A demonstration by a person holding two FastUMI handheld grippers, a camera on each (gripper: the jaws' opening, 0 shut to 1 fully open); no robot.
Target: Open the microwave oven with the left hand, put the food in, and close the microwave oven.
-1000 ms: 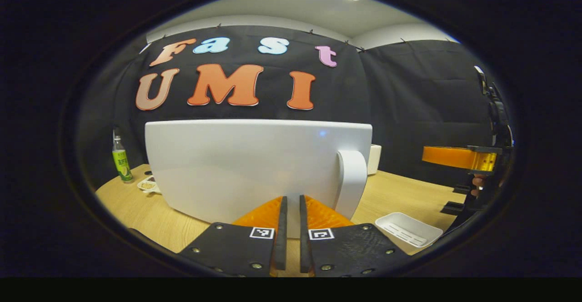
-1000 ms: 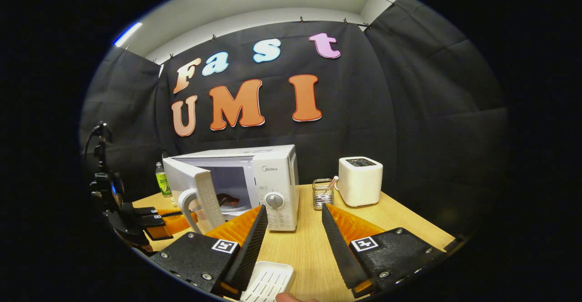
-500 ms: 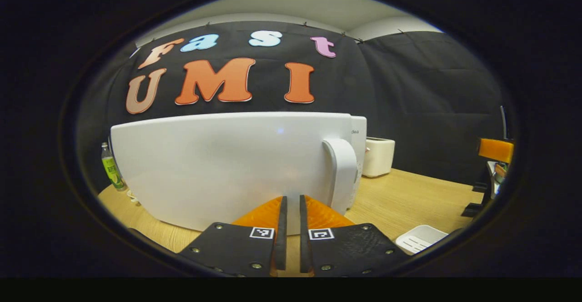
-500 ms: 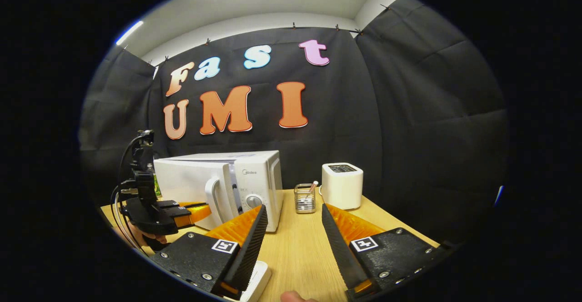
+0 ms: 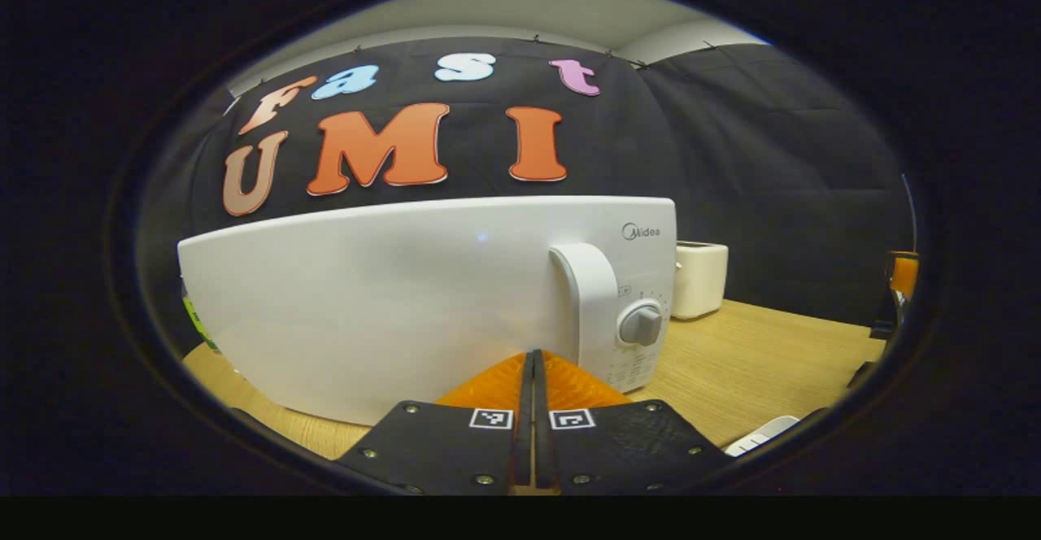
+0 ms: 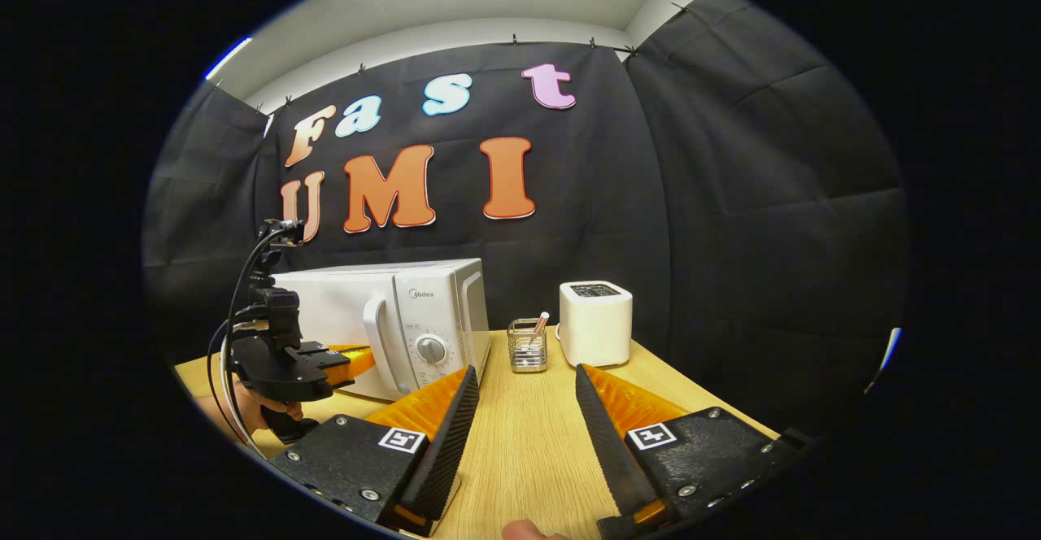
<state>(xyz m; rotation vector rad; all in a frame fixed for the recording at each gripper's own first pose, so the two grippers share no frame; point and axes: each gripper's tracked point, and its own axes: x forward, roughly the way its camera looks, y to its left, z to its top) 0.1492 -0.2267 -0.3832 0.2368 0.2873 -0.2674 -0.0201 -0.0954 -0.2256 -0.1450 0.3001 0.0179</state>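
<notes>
the microwave oven (image 5: 423, 304) stands right ahead of the left claw (image 5: 533, 377), its door (image 5: 374, 312) swung flat against the front and looking closed. the left claw's two fingers are pressed together with nothing between them, tips at or almost at the door's lower edge, just left of the handle (image 5: 590, 296); i cannot tell whether they touch.

risk, as i judge it: a push low on the door may leave the latch uncaught so the door springs back, or may shove the whole oven along the surface (image 6: 520, 450).

the oven's long axis runs left to right across the left claw's line, door facing it, dial (image 5: 641, 324) to the right.

the right claw (image 6: 520, 418) hangs wide apart, holding nothing, with the oven ahead and to its left.
</notes>
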